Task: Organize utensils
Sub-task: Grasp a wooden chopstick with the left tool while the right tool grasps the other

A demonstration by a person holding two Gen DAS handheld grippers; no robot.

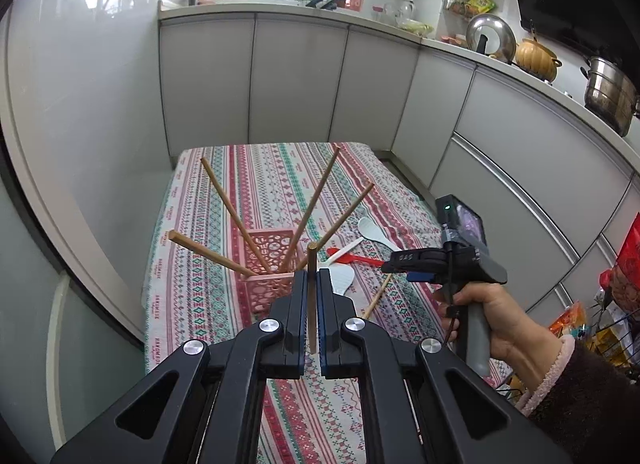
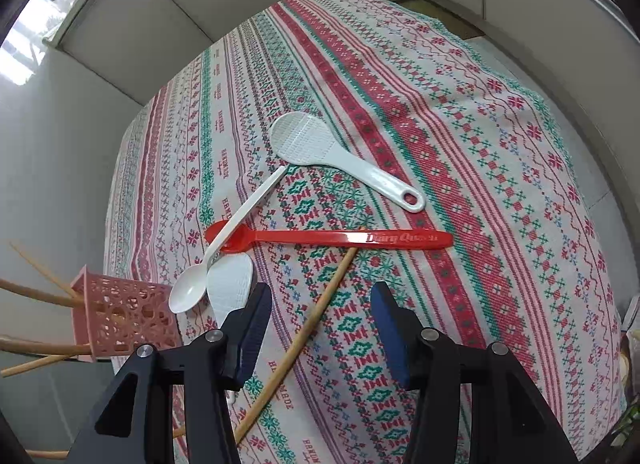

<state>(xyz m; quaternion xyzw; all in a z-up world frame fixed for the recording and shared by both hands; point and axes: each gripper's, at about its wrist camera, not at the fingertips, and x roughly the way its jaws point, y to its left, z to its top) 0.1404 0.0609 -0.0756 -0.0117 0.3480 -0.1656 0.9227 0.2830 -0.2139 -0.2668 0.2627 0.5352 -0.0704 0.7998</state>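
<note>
My left gripper (image 1: 312,292) is shut on a wooden chopstick (image 1: 312,296) held upright, just in front of the pink lattice utensil basket (image 1: 267,264), which holds several chopsticks leaning outward. My right gripper (image 2: 320,328) is open and empty above a loose chopstick (image 2: 304,336) lying on the cloth; it also shows in the left wrist view (image 1: 404,268). Beyond it lie a red long-handled spoon (image 2: 340,239), a white spoon (image 2: 232,232), a white rice paddle (image 2: 340,160) and another white paddle (image 2: 231,284). The pink basket (image 2: 120,316) stands at the left.
The table carries a patterned red, green and white cloth (image 1: 248,184). White cabinets (image 1: 292,80) surround it. The counter holds pots (image 1: 610,94), a lid and a sink tap. The person's right hand (image 1: 496,316) grips the right tool.
</note>
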